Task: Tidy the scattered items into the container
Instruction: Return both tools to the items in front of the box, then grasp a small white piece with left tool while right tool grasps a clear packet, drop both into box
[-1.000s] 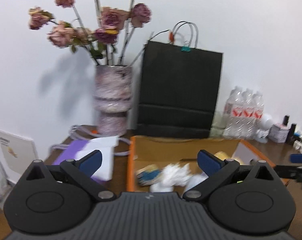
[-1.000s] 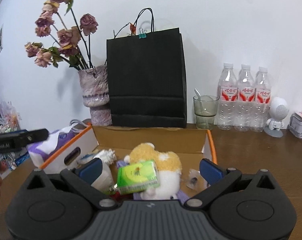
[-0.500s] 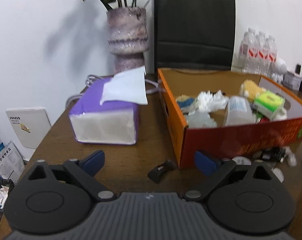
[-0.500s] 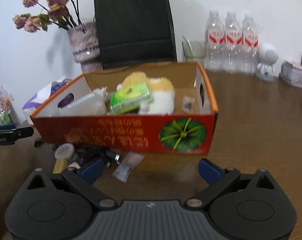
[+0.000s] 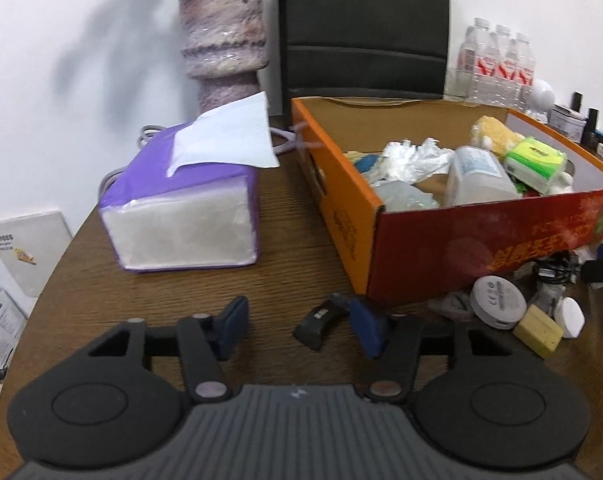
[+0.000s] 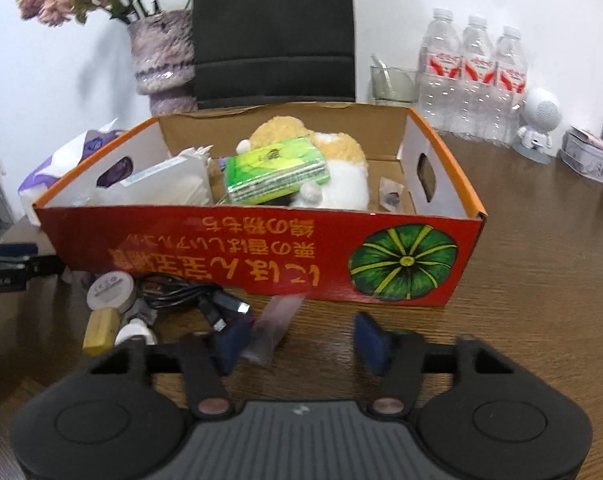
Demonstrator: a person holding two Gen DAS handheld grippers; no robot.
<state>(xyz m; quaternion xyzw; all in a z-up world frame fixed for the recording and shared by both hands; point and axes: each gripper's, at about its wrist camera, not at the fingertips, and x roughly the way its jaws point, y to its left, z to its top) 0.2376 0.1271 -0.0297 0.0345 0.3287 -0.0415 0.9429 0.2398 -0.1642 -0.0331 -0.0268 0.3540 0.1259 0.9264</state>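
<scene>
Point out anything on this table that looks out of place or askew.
Loose items lie outside the cardboard box, on the table along its front wall: a tangled black cable, a round white case, a yellow block, a clear sachet and a small black clip. The box's printing reads upside down.

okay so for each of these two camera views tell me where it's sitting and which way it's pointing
Left wrist view: on the left gripper, low over the brown wooden table, facing the orange-and-red cardboard box from its left corner; closing blue-padded fingers flank a small black clip.
Right wrist view: on the right gripper, facing the box's red front; closing fingers flank a clear plastic packet.
Shared: box, round white tin, yellow block, black paper bag.
</scene>
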